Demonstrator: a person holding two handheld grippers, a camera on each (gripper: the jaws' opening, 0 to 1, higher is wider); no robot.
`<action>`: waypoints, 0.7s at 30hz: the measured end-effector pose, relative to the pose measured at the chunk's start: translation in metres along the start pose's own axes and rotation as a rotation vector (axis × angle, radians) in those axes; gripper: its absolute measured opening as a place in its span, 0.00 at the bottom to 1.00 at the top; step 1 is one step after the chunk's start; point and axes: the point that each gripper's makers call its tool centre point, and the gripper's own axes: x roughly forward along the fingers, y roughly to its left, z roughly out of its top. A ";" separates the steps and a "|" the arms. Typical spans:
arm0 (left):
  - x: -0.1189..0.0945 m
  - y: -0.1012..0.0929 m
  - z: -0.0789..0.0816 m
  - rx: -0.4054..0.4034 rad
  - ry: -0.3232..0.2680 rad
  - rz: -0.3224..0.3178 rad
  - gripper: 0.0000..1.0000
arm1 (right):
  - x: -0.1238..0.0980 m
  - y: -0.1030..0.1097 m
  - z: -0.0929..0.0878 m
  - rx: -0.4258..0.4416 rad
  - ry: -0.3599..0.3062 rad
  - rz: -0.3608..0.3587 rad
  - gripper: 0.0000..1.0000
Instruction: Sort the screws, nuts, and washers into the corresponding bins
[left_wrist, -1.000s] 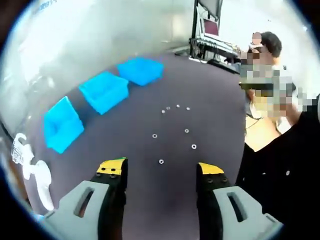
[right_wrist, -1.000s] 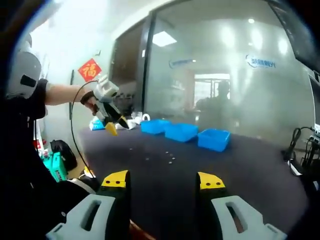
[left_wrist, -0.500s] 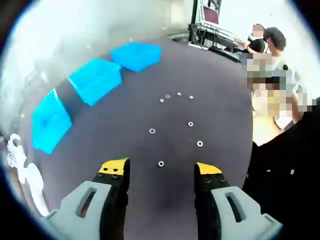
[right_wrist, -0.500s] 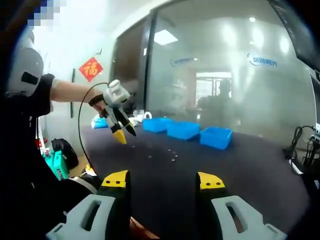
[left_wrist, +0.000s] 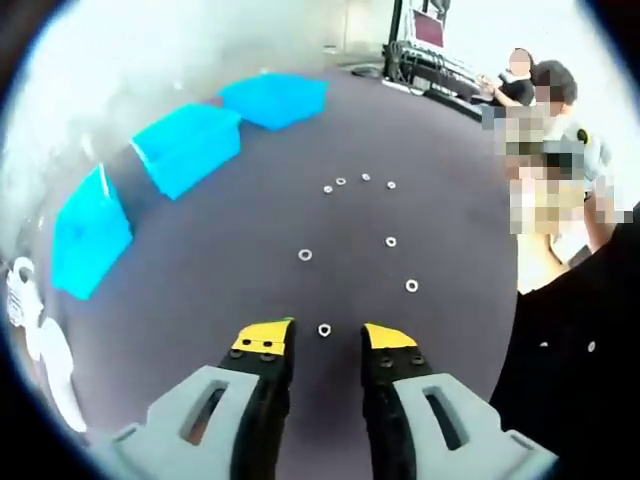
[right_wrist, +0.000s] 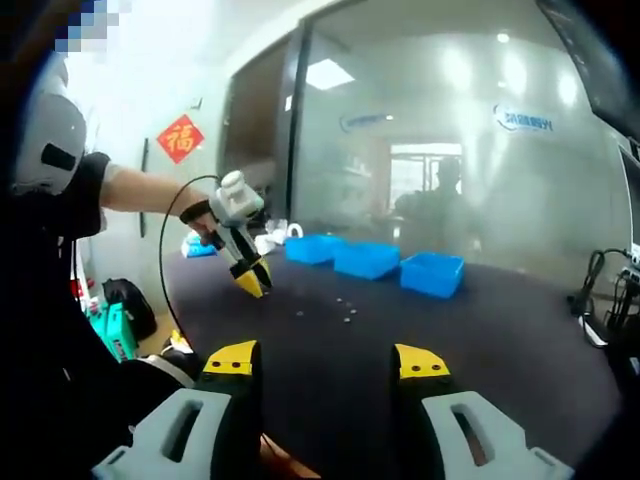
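Bins (left_wrist: 185, 150) blue, contents not visible.

Three blue bins, open-topped, rectangular: near bin (left_wrist: 88, 232), middle bin (left_wrist: 188, 148), far bin (left_wrist: 274, 99), set in a row along one side of the dark table top; contents not discernible. Small silvery ring-shaped parts, probably washers or nuts, lying flat and scattered well apart from the bins: one (left_wrist: 324, 330) nearest, one (left_wrist: 305, 255), one (left_wrist: 391, 241), one (left_wrist: 412, 286), plus a loose arc of four (left_wrist: 358, 182) farther off.
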 end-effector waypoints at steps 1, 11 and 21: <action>0.001 0.001 0.000 0.000 0.000 0.002 0.20 | 0.000 0.000 0.000 0.001 -0.001 0.001 0.47; 0.004 0.006 -0.004 -0.033 -0.002 0.007 0.10 | 0.000 0.003 -0.001 -0.002 0.001 0.003 0.47; 0.004 0.006 -0.004 -0.027 -0.020 0.009 0.03 | 0.000 0.004 -0.001 0.001 -0.001 0.002 0.47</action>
